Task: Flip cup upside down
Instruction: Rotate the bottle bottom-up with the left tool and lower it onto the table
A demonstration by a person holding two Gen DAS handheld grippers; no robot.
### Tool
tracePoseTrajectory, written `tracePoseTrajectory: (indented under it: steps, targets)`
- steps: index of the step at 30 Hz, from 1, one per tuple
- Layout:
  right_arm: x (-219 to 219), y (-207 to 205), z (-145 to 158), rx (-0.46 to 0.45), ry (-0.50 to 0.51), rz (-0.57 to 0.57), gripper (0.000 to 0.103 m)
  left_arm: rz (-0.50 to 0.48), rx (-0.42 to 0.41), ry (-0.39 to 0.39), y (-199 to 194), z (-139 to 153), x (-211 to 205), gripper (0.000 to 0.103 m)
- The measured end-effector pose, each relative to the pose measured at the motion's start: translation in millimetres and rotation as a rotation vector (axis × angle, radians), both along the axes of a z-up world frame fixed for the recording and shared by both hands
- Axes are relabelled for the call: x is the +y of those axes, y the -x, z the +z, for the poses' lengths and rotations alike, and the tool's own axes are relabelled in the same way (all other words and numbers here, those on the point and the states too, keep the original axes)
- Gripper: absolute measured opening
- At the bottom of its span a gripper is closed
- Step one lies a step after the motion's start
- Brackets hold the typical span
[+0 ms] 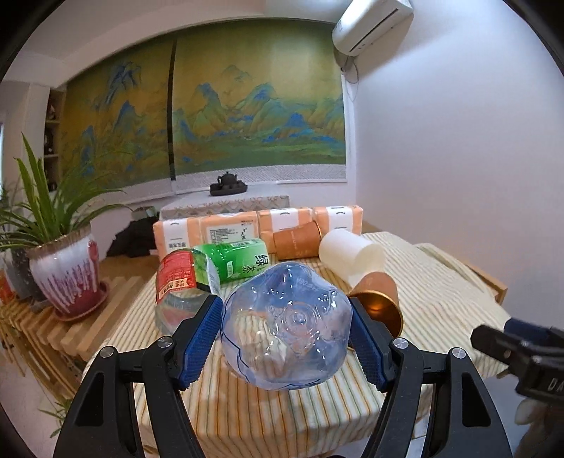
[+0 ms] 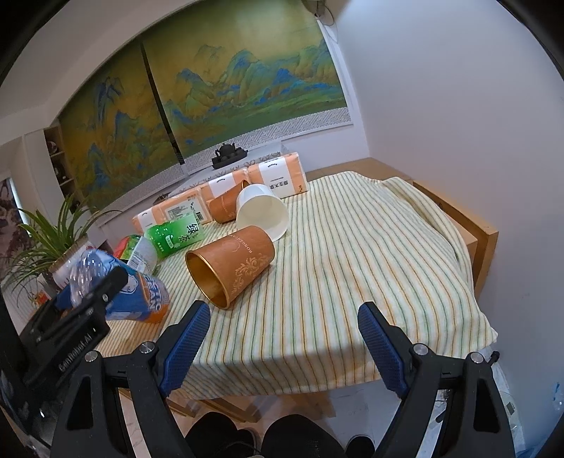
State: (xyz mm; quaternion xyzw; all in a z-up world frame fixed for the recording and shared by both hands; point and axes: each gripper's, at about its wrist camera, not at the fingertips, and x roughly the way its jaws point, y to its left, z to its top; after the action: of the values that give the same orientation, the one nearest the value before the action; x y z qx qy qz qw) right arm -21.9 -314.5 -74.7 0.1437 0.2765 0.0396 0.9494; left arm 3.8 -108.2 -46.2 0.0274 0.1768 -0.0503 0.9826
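Inversion is not started: brown cup [image 2: 231, 266] lies sideways; left gripper [image 1: 285, 338] clamps clear bottle [image 1: 286, 327] beside it; right gripper [image 2: 283, 338] is held wide open, empty.

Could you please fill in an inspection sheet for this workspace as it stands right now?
Surface: striped cloth over a wooden table.
Job's things: two brown cups and a white cup, all lying on their sides.
Clutter: green tea bottle, red-label bottle, tissue packs.
Grippers: left gripper shut on clear bottle; right gripper open, holding nothing.
Cables: nothing seen.
Surroundings: potted plant, landscape painting, air conditioner, teapot.
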Motion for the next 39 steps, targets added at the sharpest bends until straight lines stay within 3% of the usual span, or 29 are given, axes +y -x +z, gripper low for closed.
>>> tracePoseTrajectory:
  steps: [10, 24, 39]
  targets:
    - [1, -6, 0, 0.013, 0.003, -0.015, 0.083, -0.187, 0.11, 0.184, -22, 29, 20, 0.074]
    - [7, -10, 0, 0.019, 0.005, -0.024, 0.083, -0.223, 0.192, 0.225, -71, 17, 27, 0.073]
    - [17, -16, 1, 0.023, 0.021, -0.008, 0.083, -0.22, 0.21, 0.224, -75, 10, 33, 0.074]
